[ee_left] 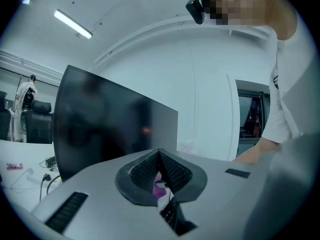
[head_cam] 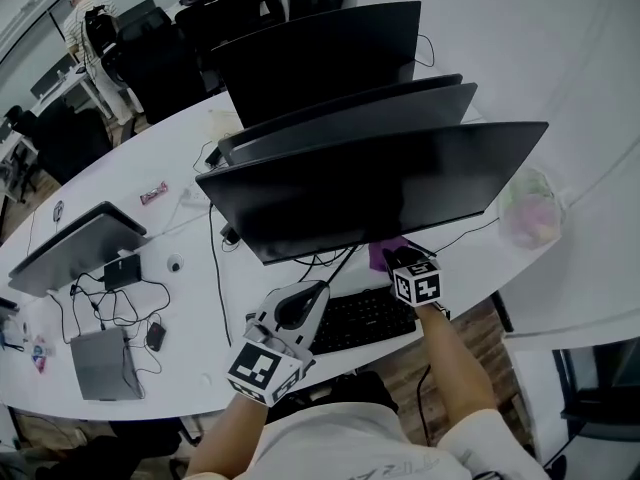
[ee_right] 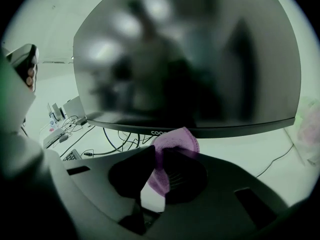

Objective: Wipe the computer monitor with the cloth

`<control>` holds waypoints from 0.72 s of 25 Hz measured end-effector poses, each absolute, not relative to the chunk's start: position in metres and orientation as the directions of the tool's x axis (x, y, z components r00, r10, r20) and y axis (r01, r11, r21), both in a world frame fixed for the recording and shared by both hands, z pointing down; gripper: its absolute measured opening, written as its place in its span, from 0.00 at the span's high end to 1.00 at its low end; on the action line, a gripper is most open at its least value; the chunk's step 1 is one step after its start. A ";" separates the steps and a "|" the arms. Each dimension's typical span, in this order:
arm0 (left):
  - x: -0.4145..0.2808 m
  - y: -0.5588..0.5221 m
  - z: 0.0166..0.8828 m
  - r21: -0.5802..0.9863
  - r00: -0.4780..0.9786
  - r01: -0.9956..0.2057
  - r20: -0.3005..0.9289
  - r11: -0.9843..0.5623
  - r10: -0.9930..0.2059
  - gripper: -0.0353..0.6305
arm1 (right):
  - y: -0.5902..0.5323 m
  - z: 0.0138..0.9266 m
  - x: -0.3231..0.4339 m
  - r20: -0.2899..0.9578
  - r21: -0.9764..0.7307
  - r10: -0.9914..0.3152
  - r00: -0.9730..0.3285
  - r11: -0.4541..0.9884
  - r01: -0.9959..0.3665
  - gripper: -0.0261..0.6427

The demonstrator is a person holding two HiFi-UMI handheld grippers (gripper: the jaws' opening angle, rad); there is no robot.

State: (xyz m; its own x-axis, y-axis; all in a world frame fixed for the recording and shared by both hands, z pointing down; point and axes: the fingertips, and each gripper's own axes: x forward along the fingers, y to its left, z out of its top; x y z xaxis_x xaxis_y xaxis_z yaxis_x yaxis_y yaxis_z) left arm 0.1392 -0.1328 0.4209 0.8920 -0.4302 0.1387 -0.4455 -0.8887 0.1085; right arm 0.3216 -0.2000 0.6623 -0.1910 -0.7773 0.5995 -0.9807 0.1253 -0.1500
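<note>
The nearest black monitor (head_cam: 380, 183) stands on the white desk, screen dark and facing me; it fills the right gripper view (ee_right: 190, 59). My right gripper (head_cam: 405, 260) is just below the monitor's bottom edge and is shut on a purple cloth (head_cam: 384, 252). In the right gripper view the cloth (ee_right: 175, 143) sticks up between the jaws (ee_right: 159, 153), close under the monitor's lower bezel. My left gripper (head_cam: 292, 308) hangs lower left, over the keyboard, shut with nothing in it (ee_left: 159, 156). From there the monitor (ee_left: 110, 129) shows edge-on at the left.
A black keyboard (head_cam: 360, 318) lies under the monitor. Two more monitors (head_cam: 320, 53) stand behind it. A laptop (head_cam: 75, 243), cables (head_cam: 110, 303) and small devices lie at the left. A clear plastic bag (head_cam: 530, 208) sits at the right. Office chairs and a person (head_cam: 88, 28) are far back.
</note>
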 end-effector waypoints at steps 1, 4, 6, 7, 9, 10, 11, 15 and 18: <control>0.134 -0.133 0.421 0.109 0.890 -0.450 0.138 -0.886 -0.435 0.94 | -0.201 0.662 0.315 0.600 -0.150 -0.776 -0.197 0.133 -0.980 0.86; 0.118 -0.133 0.423 0.107 0.883 -0.463 0.143 -0.880 -0.447 0.94 | -0.204 0.662 0.298 0.602 -0.145 -0.771 -0.207 0.150 -0.978 0.86; 0.107 -0.133 0.422 0.109 0.877 -0.475 0.140 -0.873 -0.459 0.94 | -0.206 0.661 0.287 0.605 -0.142 -0.767 -0.215 0.162 -0.976 0.86; 0.101 -0.134 0.422 0.110 0.874 -0.481 0.137 -0.870 -0.466 0.94 | -0.207 0.660 0.281 0.605 -0.141 -0.765 -0.220 0.169 -0.975 0.86; 0.091 -0.134 0.421 0.110 0.869 -0.491 0.135 -0.864 -0.477 0.94 | -0.208 0.659 0.269 0.605 -0.141 -0.762 -0.231 0.182 -0.973 0.86; 0.086 -0.134 0.421 0.109 0.866 -0.496 0.135 -0.861 -0.481 0.94 | -0.208 0.659 0.263 0.604 -0.141 -0.761 -0.236 0.189 -0.972 0.86; 0.082 -0.133 0.421 0.109 0.863 -0.501 0.135 -0.859 -0.486 0.94 | -0.209 0.658 0.257 0.604 -0.141 -0.759 -0.241 0.195 -0.971 0.86; 0.061 -0.130 0.421 0.121 0.852 -0.522 0.133 -0.845 -0.507 0.94 | -0.212 0.658 0.232 0.605 -0.143 -0.751 -0.266 0.226 -0.964 0.86; 0.046 -0.129 0.419 0.126 0.842 -0.537 0.129 -0.834 -0.523 0.94 | -0.214 0.658 0.213 0.606 -0.154 -0.743 -0.286 0.243 -0.958 0.86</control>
State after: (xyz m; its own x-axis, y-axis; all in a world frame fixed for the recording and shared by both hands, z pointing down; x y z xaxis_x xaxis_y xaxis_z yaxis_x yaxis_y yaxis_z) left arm 0.0456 -0.1286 0.4193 0.8425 -0.5230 0.1291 -0.5371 -0.8340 0.1263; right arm 0.2134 -0.2139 0.6583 -0.2859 -0.7427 0.6055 -0.9577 0.2433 -0.1538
